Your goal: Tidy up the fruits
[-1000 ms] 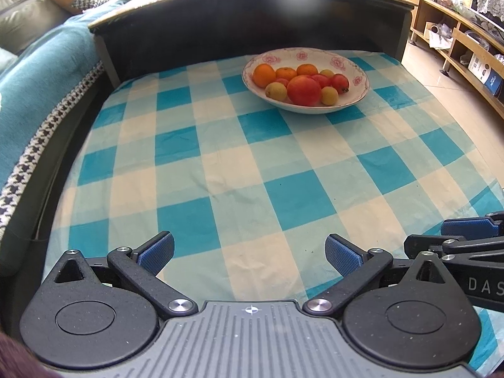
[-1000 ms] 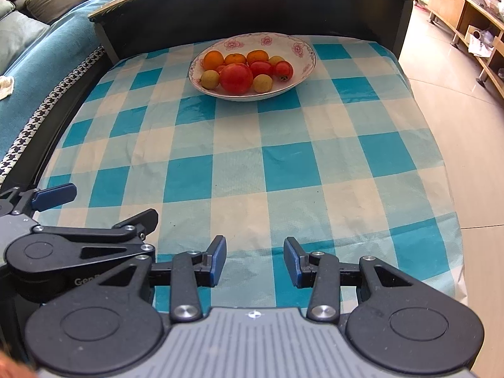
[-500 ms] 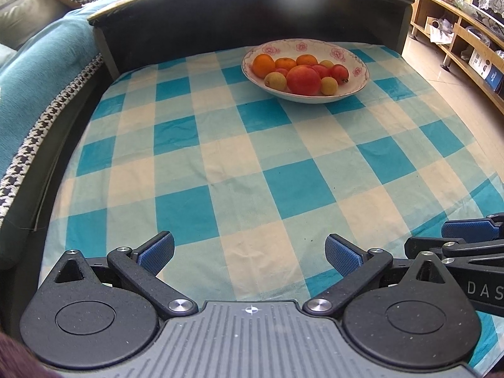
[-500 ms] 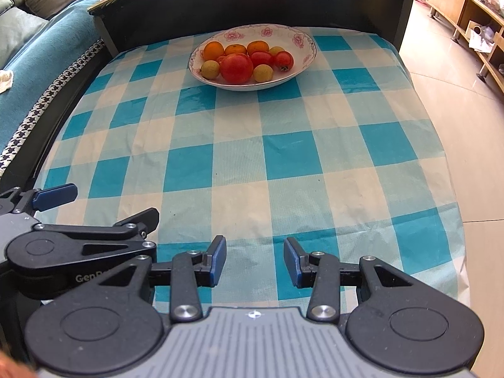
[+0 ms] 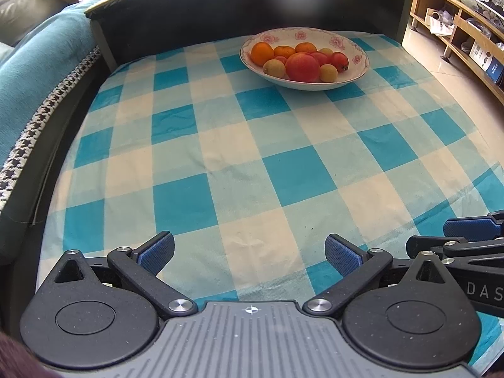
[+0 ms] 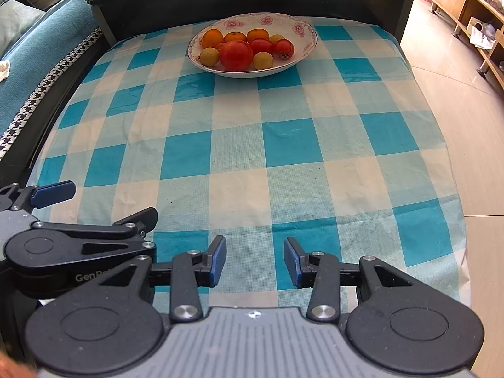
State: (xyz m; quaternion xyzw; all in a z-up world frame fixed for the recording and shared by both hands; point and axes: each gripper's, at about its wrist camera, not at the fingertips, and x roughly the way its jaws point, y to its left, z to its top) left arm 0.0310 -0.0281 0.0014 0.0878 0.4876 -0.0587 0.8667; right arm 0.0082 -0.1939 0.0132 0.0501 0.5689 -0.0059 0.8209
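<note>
A white bowl with pink flowers (image 5: 359, 58) (image 6: 302, 26) stands at the far end of the blue-and-cream checked tablecloth (image 5: 252, 157) (image 6: 283, 145). It holds several fruits: oranges (image 5: 262, 53) (image 6: 212, 37), a big red apple (image 5: 303, 67) (image 6: 236, 55), small yellow fruits and red tomatoes. My left gripper (image 5: 249, 253) hovers over the near edge of the cloth, open wide, nothing between its blue pads. My right gripper (image 6: 255, 260) hangs beside it, open with a narrower gap, also empty. Each gripper shows at the side of the other's view.
A dark raised board (image 5: 252, 3) backs the table behind the bowl. A teal sofa with a houndstooth trim (image 5: 37, 72) runs along the left. Tiled floor (image 6: 456, 72) and wooden shelving (image 5: 466, 25) lie to the right.
Both views have tilted slightly, so the bowl sits a little higher in each picture. The grippers' jaws keep the same gaps and nothing on the table has moved.
</note>
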